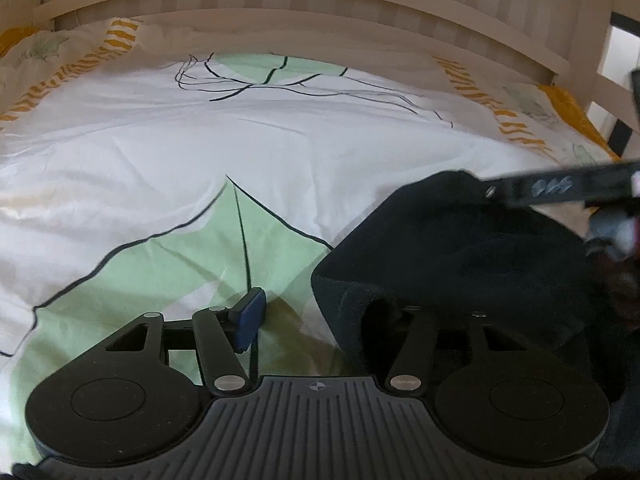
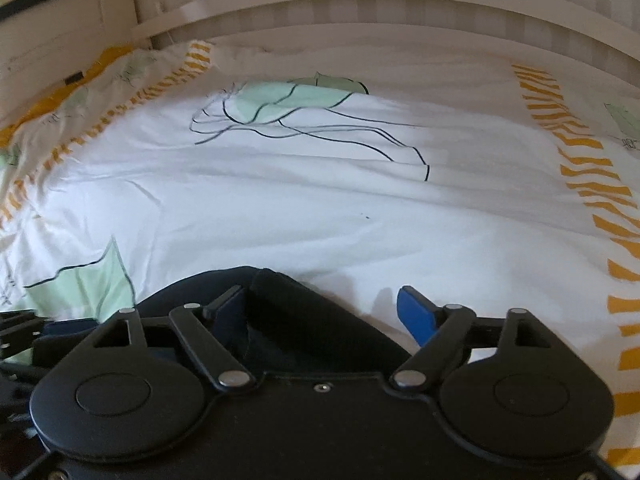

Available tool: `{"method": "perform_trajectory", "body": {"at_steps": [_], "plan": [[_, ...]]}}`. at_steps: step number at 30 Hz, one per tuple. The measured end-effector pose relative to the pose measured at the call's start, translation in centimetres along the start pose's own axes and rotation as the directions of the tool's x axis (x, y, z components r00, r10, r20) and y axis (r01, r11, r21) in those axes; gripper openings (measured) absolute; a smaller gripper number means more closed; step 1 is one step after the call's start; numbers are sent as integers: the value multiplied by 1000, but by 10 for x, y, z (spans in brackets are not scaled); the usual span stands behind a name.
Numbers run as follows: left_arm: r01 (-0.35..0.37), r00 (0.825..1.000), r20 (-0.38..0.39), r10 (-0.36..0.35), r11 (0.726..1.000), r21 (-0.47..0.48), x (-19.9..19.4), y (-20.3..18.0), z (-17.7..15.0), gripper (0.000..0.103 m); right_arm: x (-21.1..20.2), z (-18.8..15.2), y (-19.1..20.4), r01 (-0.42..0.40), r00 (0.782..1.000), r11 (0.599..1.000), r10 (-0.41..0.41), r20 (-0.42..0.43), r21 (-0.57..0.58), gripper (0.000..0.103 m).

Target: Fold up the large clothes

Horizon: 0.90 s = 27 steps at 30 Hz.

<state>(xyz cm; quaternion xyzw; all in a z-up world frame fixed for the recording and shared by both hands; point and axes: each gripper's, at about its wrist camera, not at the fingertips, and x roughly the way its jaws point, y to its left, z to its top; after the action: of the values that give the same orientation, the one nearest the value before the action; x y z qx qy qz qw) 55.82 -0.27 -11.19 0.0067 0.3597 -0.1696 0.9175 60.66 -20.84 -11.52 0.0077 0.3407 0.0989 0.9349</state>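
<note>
Both spread wide: left tongs (image 1: 320,312) and right tongs (image 2: 320,308), each with one finger buried in dark navy folded garment (image 1: 460,256) at 4 o'clock on white leaf-print bed cover (image 1: 160,168).

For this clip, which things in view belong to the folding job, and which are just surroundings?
Belongs to the job:
- dark navy garment
- left tool, open, one finger under the garment
- right tool, open over the garment

Just there:
- white leaf-print duvet
- slatted bed frame

Both tongs are matte black: the left tongs (image 1: 320,320) and right tongs (image 2: 324,312) show round discs, silver pivot screws, blue finger pads (image 2: 416,314), a ribbed base lower centre.
</note>
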Motion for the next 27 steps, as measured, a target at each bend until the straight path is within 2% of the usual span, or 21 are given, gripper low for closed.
{"method": "perform_trajectory", "body": {"at_steps": [2, 3, 6, 10, 16, 21, 23, 25, 27], "plan": [[27, 1000, 15, -26, 999, -35, -13, 6, 3, 54, 3, -1, 2, -28, 999, 999, 28, -26, -17, 51], [36, 999, 25, -34, 998, -53, -22, 8, 4, 54, 2, -1, 2, -79, 996, 997, 79, -41, -7, 16], [57, 997, 50, -54, 996, -71, -51, 10, 4, 55, -15, -1, 18, -29, 999, 996, 31, 16, -82, 15], [135, 990, 52, -132, 988, -70, -89, 5, -11, 55, -63, -3, 29, -10, 989, 992, 28, 142, -124, 15], [210, 978, 9, -210, 975, -75, -124, -16, -40, 55, -160, -20, 48, 24, 946, 982, 38, 323, -185, 15], [228, 972, -31, -232, 970, -90, -144, -29, -68, 55, -239, -64, 74, 63, 902, 965, 54, 428, -254, 15], [226, 972, -40, -231, 969, -95, -155, -30, -80, 55, -266, -95, 87, 89, 889, 950, 60, 454, -300, 15], [220, 973, -51, -227, 969, -109, -166, -28, -94, 55, -281, -125, 104, 124, 883, 925, 62, 465, -359, 15], [213, 973, -71, -222, 970, -115, -177, -25, -109, 55, -291, -158, 121, 134, 892, 896, 77, 446, -423, 15]]}}
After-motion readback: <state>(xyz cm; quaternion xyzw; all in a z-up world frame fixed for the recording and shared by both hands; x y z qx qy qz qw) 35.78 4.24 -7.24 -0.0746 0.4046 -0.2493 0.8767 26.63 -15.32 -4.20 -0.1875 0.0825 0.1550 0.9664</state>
